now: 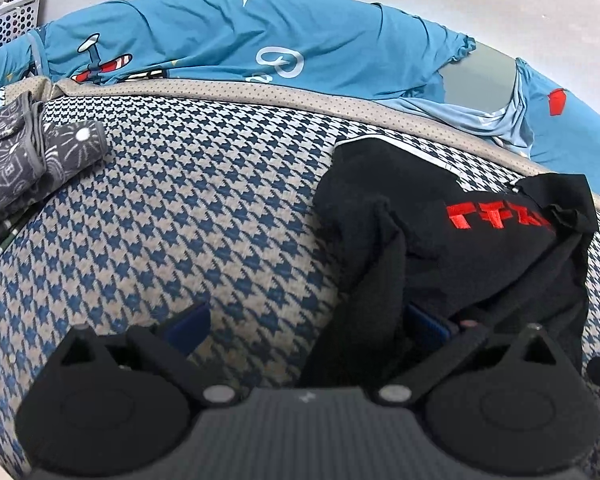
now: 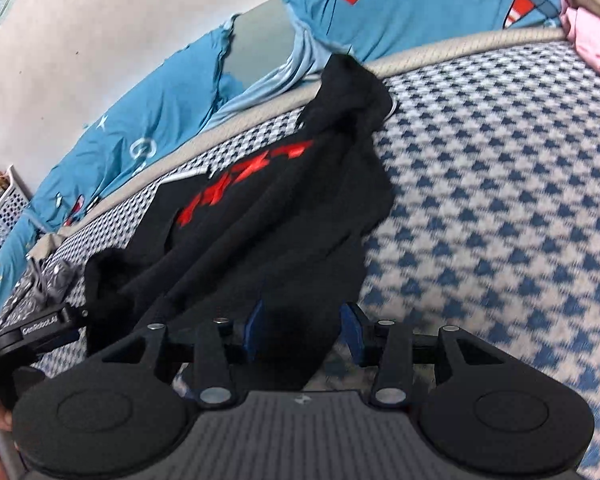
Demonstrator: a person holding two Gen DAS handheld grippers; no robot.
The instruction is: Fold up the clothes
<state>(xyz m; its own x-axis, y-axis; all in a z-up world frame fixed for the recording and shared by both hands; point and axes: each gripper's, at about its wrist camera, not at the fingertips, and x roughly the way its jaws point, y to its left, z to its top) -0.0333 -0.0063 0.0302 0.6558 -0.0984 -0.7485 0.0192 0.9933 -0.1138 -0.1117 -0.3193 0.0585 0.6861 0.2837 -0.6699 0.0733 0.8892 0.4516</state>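
A black garment [image 1: 460,248] with red lettering lies crumpled on the houndstooth bedspread [image 1: 180,208]. In the left wrist view my left gripper [image 1: 310,322] stands open. Its right pad [image 1: 428,326] sits against the garment's near edge and its left pad is over bare bedspread. In the right wrist view the black garment [image 2: 268,216] stretches away from my right gripper [image 2: 303,328]. That gripper is shut on a thick bunch of the garment's near edge, and cloth fills the gap between the blue pads. Part of the left gripper [image 2: 40,332] shows at the left.
Folded grey patterned clothes [image 1: 16,160] lie at the left of the bed. A blue cartoon-print sheet [image 1: 260,36] runs along the far side, with a white perforated basket [image 1: 8,20] beyond it. A pink garment [image 2: 592,40] sits at the far right.
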